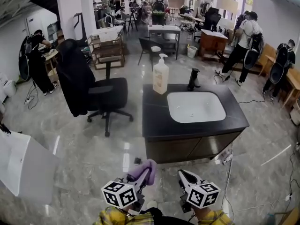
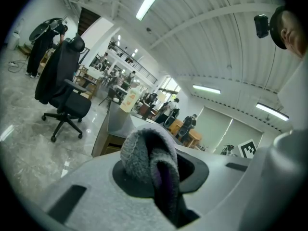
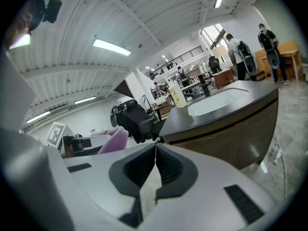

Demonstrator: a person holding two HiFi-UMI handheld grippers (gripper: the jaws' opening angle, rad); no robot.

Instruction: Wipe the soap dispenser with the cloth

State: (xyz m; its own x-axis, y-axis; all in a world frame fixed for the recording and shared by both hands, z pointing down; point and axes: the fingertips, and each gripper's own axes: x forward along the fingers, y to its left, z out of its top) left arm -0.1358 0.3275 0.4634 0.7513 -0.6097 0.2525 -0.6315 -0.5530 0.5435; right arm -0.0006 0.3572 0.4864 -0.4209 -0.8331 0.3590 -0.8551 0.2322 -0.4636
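Note:
A pale soap dispenser (image 1: 161,75) with a pump top stands at the back left corner of a dark counter (image 1: 157,118), and it shows small in the right gripper view (image 3: 179,96) and the left gripper view (image 2: 128,99). My left gripper (image 1: 145,176) sits low in the head view, well short of the counter, shut on a purple-grey cloth (image 1: 143,169) that bulges out between the jaws (image 2: 153,165). My right gripper (image 1: 183,176) is beside it, shut with nothing between its pads (image 3: 155,165).
A white basin (image 1: 196,107) is sunk in the counter, with a black faucet (image 1: 192,79) behind it. A black office chair (image 1: 93,90) draped with a jacket stands left of the counter. A white box (image 1: 18,165) is at the left edge. Several people work in the background.

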